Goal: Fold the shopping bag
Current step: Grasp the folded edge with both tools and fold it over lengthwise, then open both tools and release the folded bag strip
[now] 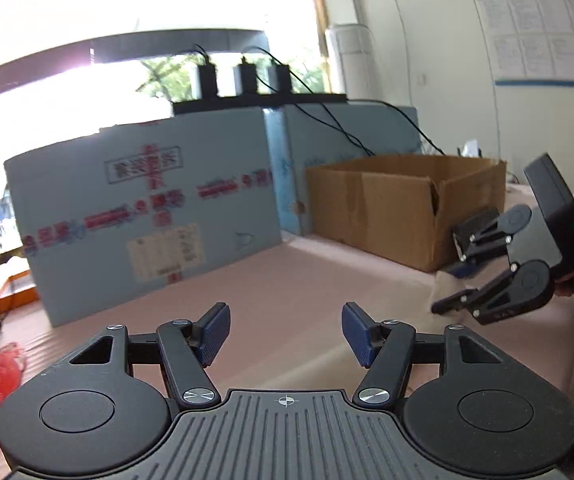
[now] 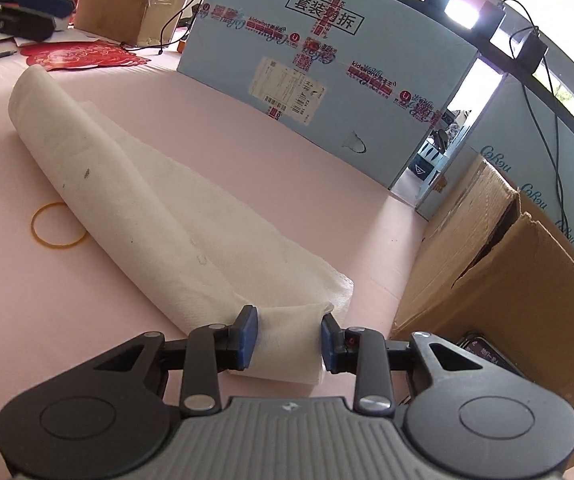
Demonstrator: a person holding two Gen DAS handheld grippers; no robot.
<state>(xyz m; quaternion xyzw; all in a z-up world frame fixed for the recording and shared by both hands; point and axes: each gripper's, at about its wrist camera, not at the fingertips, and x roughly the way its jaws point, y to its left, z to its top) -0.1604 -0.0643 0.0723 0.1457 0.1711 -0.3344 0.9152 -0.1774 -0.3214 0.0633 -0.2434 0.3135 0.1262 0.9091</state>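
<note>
The white shopping bag [image 2: 159, 216] lies rolled into a long loose tube on the pink table [image 2: 295, 184], running from near right to far left. My right gripper [image 2: 289, 336] is shut on the tube's near end, with both blue pads pressing its sides. From the left wrist view this right gripper [image 1: 451, 276] shows at the right edge, held by a hand, with a bit of pale bag [image 1: 443, 286] at its fingers. My left gripper [image 1: 285, 332] hangs open above bare table, with nothing between its blue pads. It also shows far off, top left, as the left gripper [image 2: 43, 8].
A yellow rubber band [image 2: 59, 226] lies beside the roll. An open brown carton [image 2: 507, 280] stands to the right. A large blue box [image 2: 327, 72] walls off the back. Red paper cut-outs [image 2: 83, 56] lie at the far left.
</note>
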